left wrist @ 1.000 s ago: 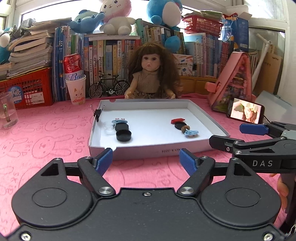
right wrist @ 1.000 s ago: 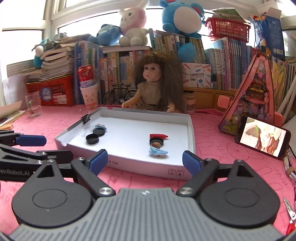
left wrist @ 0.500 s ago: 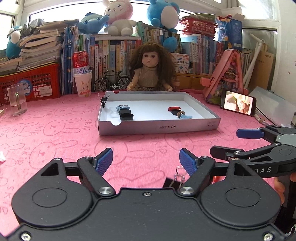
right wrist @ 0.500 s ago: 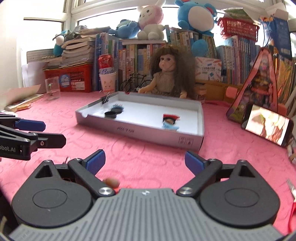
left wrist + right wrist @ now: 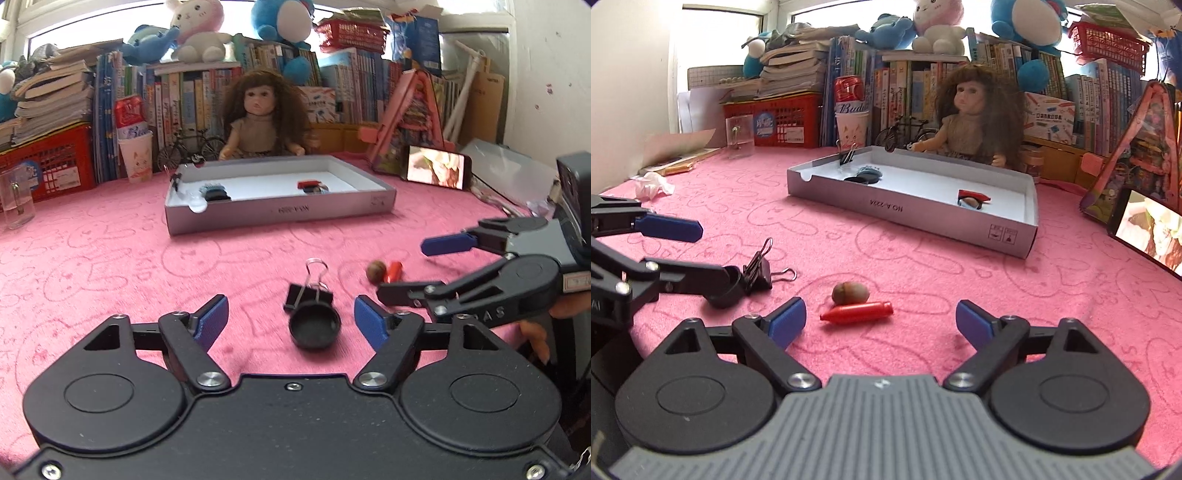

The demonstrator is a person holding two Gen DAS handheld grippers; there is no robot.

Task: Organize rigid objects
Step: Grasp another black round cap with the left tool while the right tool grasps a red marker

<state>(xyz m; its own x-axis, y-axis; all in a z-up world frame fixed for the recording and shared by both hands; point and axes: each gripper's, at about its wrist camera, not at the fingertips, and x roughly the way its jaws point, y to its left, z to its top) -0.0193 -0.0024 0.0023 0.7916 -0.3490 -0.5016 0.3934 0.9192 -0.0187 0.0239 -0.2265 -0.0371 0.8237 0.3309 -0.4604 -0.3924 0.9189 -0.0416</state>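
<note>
Now both grippers, left gripper (image 5: 291, 320) and right gripper (image 5: 881, 322), gape wide (nothing held) over pink cloth (image 5: 110, 266).

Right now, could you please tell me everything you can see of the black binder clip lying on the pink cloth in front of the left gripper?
The black binder clip is a small folded black body, seemingly metal, with two silver wire handles. It lies on the pink cloth outside the tray. In the right wrist view one handle sticks up and the other lies flat. A black round cap sits against its near side, apparently touching. It lies just ahead of the left gripper, whose jaws are open and hold nothing.
</note>
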